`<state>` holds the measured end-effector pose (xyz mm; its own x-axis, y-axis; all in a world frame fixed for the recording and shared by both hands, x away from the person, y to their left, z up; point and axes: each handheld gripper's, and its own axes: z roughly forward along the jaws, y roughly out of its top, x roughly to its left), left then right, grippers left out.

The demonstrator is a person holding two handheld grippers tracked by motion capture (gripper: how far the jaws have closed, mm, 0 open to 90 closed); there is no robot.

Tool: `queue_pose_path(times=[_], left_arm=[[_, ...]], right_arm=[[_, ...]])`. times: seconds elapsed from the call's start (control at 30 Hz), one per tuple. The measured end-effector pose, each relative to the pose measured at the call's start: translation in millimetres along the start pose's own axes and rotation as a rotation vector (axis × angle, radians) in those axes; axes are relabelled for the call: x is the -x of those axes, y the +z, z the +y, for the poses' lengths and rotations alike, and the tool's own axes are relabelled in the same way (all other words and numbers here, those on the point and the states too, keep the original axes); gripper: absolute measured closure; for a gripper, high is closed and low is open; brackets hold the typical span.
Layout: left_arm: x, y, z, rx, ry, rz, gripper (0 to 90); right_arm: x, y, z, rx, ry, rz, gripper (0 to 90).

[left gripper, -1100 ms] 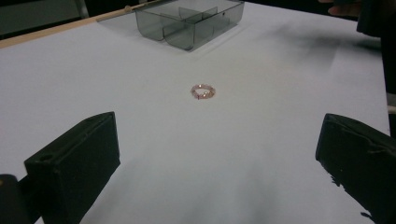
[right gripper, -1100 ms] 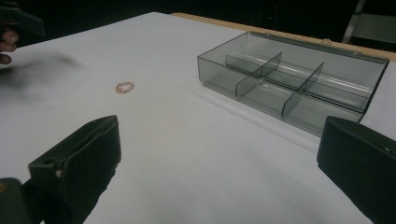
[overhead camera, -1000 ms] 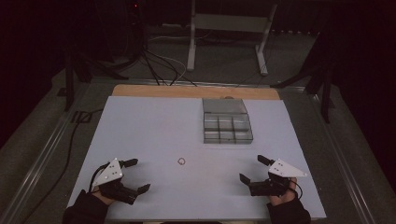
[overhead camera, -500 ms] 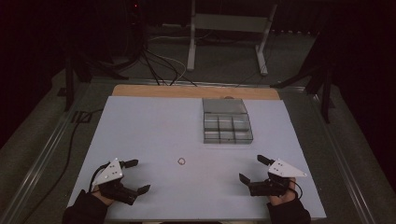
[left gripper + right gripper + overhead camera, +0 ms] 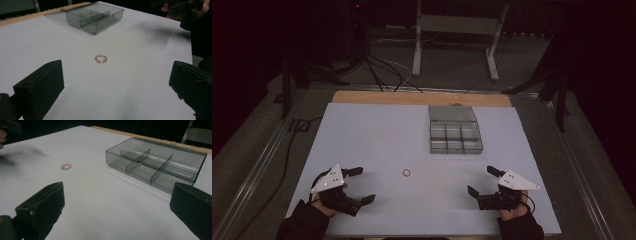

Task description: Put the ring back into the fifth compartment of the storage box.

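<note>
Resting wide: left claw [image 5: 360,185], right claw [image 5: 481,180]; ring [image 5: 406,173] between; box [image 5: 455,129] unlabelled.

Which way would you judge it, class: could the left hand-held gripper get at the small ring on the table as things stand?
Probably yes. The left hand-held gripper is open, and the small ring lies flat on bare white table ahead of its jaws, with nothing between them. The compartment box sits well beyond it.
</note>
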<state>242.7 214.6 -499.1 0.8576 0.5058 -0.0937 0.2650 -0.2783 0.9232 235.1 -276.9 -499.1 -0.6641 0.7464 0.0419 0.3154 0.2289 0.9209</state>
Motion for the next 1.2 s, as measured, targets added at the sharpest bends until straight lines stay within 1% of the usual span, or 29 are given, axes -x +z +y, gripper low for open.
queue_pose_path(times=[0.03, 0.13, 0.17, 0.2, 0.23, 0.4, 0.53, 0.57, 0.6, 0.63, 0.73, 0.77, 0.8, 0.87, 0.9, 0.93, 0.97, 1.0, 1.03, 1.07, 1.1, 1.13, 1.17, 1.2], left_arm=[[-0.8, 1.8, 4.5, 0.008, 0.005, -0.005, 0.7], [-2.8, 3.6, 8.9, 0.016, 0.006, -0.004, 0.8], [-4.7, 5.2, 13.7, 0.029, 0.001, -0.013, 0.7], [-4.7, 5.2, 13.7, 0.029, 0.001, -0.013, 0.8], [-6.1, 7.0, 17.9, 0.033, 0.011, -0.016, 0.8], [-9.2, 13.6, 23.7, 0.033, 0.006, -0.029, 0.7], [-10.7, 21.8, 31.6, 0.033, 0.015, -0.044, 0.7], [-11.1, 25.8, 36.1, 0.032, 0.031, -0.048, 0.7], [-11.1, 25.8, 36.1, 0.032, 0.031, -0.048, 0.7], [-12.5, 30.1, 40.0, 0.032, 0.031, -0.060, 0.7], [-13.9, 34.8, 43.9, 0.031, 0.035, -0.065, 0.7], [-14.9, 40.0, 47.1, 0.036, 0.037, -0.081, 0.7], [-14.9, 40.0, 47.1, 0.036, 0.037, -0.081, 0.8], [-15.5, 46.0, 49.2, 0.029, 0.041, -0.086, 0.8], [-17.1, 51.4, 51.0, 0.027, 0.033, -0.103, 0.8], [-17.1, 51.4, 51.0, 0.027, 0.033, -0.103, 0.8], [-18.2, 57.5, 52.6, 0.012, 0.040, -0.111, 0.7], [-18.2, 57.5, 52.6, 0.012, 0.040, -0.111, 0.8], [-18.4, 63.8, 54.6, 0.010, 0.039, -0.126, 0.8], [-18.4, 63.8, 54.6, 0.010, 0.039, -0.126, 0.8], [-17.9, 68.2, 56.0, 0.002, 0.040, -0.135, 0.8], [-17.3, 70.7, 57.0, 0.000, 0.045, -0.141, 0.8], [-15.7, 77.0, 59.4, -0.012, 0.062, -0.151, 0.8], [-15.7, 77.0, 59.4, -0.012, 0.062, -0.151, 0.8]], right_arm=[[-0.1, 0.3, -0.2, -0.001, -0.003, 0.000, 0.0], [0.2, 0.7, -0.2, 0.001, 0.000, 0.001, 0.0], [0.3, 1.1, -0.3, -0.002, 0.001, -0.001, 0.0], [0.3, 1.1, -0.3, -0.002, 0.001, -0.001, 0.0], [0.0, 1.1, -0.5, -0.001, 0.000, 0.000, 0.0], [0.4, 1.6, -0.9, -0.001, 0.003, 0.003, 0.0], [0.9, 2.4, -1.3, -0.005, 0.005, 0.004, 0.0], [1.0, 2.2, -1.2, -0.002, 0.005, 0.005, 0.0], [1.0, 2.2, -1.2, -0.002, 0.005, 0.005, 0.0], [1.0, 2.0, -1.3, -0.001, 0.004, 0.004, 0.0], [1.3, 2.1, -1.5, -0.003, 0.007, 0.006, 0.0], [1.0, 2.1, -1.4, -0.001, 0.005, 0.007, 0.0], [1.0, 2.1, -1.4, -0.001, 0.005, 0.007, 0.0], [1.0, 2.2, -1.5, -0.002, 0.007, 0.008, 0.0], [1.1, 2.0, -1.7, -0.001, 0.008, 0.011, 0.0], [1.1, 2.0, -1.7, -0.001, 0.008, 0.011, 0.0], [1.3, 2.2, -1.9, -0.003, 0.009, 0.011, 0.0], [1.3, 2.2, -1.9, -0.003, 0.009, 0.011, 0.0], [1.8, 2.5, -2.0, -0.003, 0.012, 0.012, 0.0], [1.8, 2.5, -2.0, -0.003, 0.012, 0.012, 0.0], [1.7, 2.4, -2.1, -0.003, 0.011, 0.012, 0.0], [1.7, 2.4, -2.1, -0.003, 0.011, 0.012, 0.0], [1.8, 2.3, -2.3, -0.004, 0.013, 0.014, 0.0], [1.8, 2.3, -2.3, -0.004, 0.013, 0.014, 0.0]])
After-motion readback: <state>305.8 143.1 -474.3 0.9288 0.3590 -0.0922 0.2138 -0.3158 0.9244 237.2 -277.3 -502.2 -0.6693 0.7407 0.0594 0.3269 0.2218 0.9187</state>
